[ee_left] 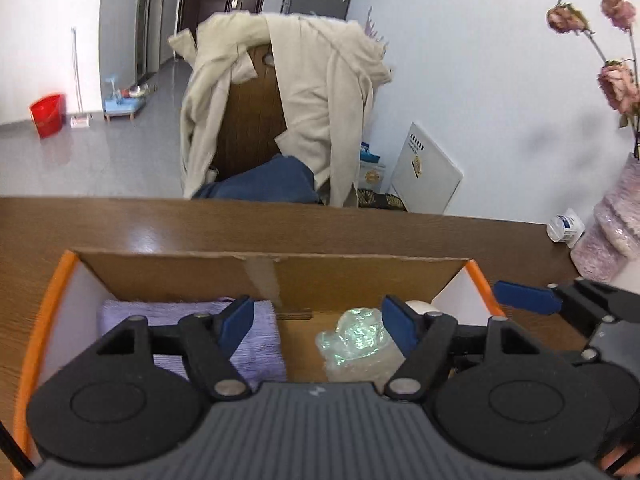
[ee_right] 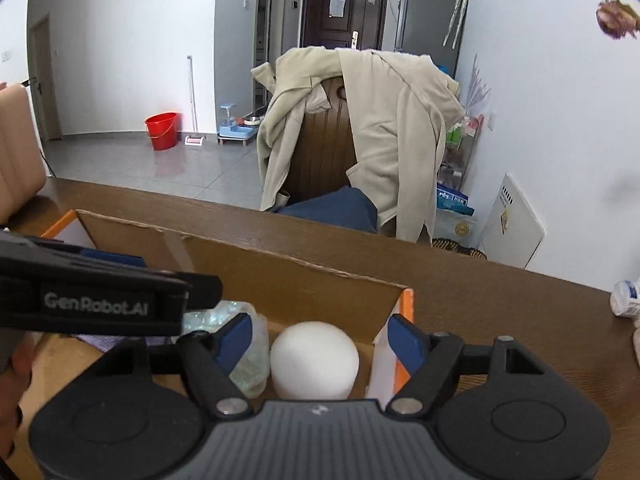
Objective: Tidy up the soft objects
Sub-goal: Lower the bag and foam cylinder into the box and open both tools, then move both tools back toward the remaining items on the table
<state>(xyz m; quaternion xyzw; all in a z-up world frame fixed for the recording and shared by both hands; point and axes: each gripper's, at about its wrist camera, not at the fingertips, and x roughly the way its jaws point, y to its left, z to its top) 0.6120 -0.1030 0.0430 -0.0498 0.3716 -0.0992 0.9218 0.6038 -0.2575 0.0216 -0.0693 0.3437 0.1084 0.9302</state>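
Above the cardboard box (ee_left: 360,280) on the desk (ee_left: 280,224), hovered with both sets of fingers released and empty, left gripper (ee_left: 318,322) between lavender towel (ee_left: 256,320) and crinkled bag (ee_left: 354,338), right gripper (ee_right: 320,338) straddling the white ball (ee_right: 314,360) directly ahead.

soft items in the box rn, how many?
3. Purple towel at the box's left end, shiny plastic bag in the middle, white ball at the right end. The grippers hide the near part, so more may be there.
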